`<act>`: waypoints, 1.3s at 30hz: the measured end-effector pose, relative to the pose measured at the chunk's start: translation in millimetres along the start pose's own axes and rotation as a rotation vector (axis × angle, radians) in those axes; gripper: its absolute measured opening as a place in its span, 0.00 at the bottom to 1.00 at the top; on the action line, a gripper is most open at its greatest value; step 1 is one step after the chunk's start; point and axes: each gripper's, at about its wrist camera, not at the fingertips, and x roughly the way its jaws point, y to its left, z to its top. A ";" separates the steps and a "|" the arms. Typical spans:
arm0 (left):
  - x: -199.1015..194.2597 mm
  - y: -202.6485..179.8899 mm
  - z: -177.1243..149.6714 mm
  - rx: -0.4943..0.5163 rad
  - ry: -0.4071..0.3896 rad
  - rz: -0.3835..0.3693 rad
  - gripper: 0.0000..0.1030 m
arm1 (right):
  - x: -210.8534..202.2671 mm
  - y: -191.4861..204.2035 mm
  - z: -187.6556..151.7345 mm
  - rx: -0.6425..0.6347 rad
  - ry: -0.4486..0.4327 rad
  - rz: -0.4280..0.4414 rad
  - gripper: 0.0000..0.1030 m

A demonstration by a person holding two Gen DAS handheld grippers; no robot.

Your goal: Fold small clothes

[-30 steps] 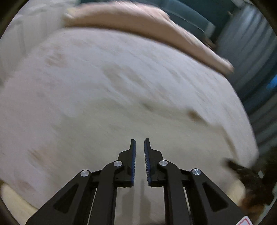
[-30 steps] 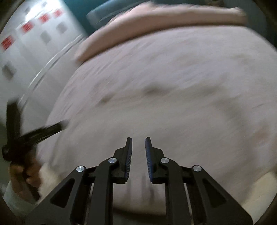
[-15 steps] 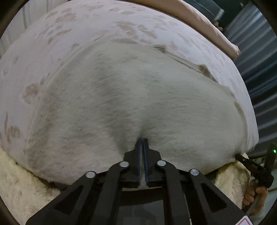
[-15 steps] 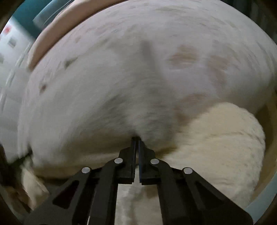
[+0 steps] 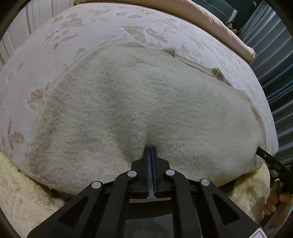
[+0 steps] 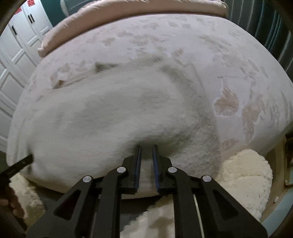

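Knitwear point(image 5: 146, 102) hem sits pinched in left claw point(image 5: 151, 148); right claw point(image 6: 146, 146) gapes narrowly; no writing readable.

You have no text here that can be read. At the lower right corner of your left view, right of the left gripper's point(image 5: 151, 152) arm, a white sticker point(image 5: 260, 234) with a red outline pokes into frame, but it is cut off and shows no letters. In your right view, far up and left of the right gripper point(image 6: 146, 152), two red labels point(image 6: 31, 2) sit on the white cabinet doors point(image 6: 22, 33); they are too small and blurred to make out any words or numbers. The knit point(image 5: 146, 102) shows no tag or brand.
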 end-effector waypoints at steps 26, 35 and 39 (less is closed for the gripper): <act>-42.9 107.5 -34.8 -0.432 -0.051 -0.019 0.67 | 57.7 192.5 13.6 -0.272 0.159 0.200 0.25; -19.6 103.5 -14.4 -0.446 -0.083 -0.053 0.82 | 77.9 208.2 13.8 -0.354 0.159 0.145 0.30; -20.0 92.7 -2.4 -0.382 -0.133 -0.039 0.68 | 79.5 209.3 15.9 -0.370 0.151 0.144 0.31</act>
